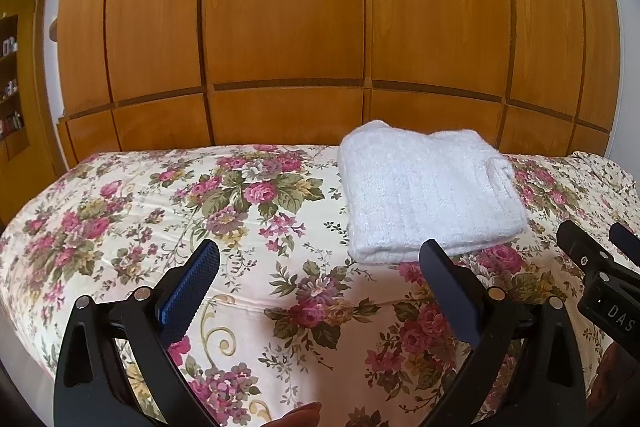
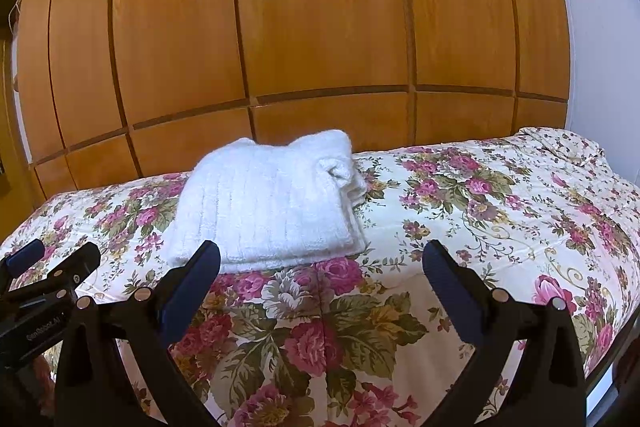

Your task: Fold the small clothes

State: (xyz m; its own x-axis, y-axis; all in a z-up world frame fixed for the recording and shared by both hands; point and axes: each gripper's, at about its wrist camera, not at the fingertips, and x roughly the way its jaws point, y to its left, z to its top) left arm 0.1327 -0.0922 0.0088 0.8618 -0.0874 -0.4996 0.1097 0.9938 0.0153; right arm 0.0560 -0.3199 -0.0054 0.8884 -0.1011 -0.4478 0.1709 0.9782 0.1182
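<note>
A white knitted garment (image 1: 428, 191) lies folded into a neat rectangle on the floral bedspread (image 1: 168, 211), toward the far edge of the bed. It also shows in the right wrist view (image 2: 268, 203), with a rolled cuff at its right side. My left gripper (image 1: 320, 259) is open and empty, hovering over the bed just in front and to the left of the garment. My right gripper (image 2: 320, 259) is open and empty, in front and to the right of it. Each gripper shows at the edge of the other's view, the right one (image 1: 600, 267) and the left one (image 2: 44, 275).
A wall of wooden wardrobe doors (image 1: 288, 7) stands right behind the bed. A shelf niche with small bottles (image 1: 10, 91) is at the far left. A pillow end of the bedspread (image 2: 560, 147) rises at the right, by a white wall.
</note>
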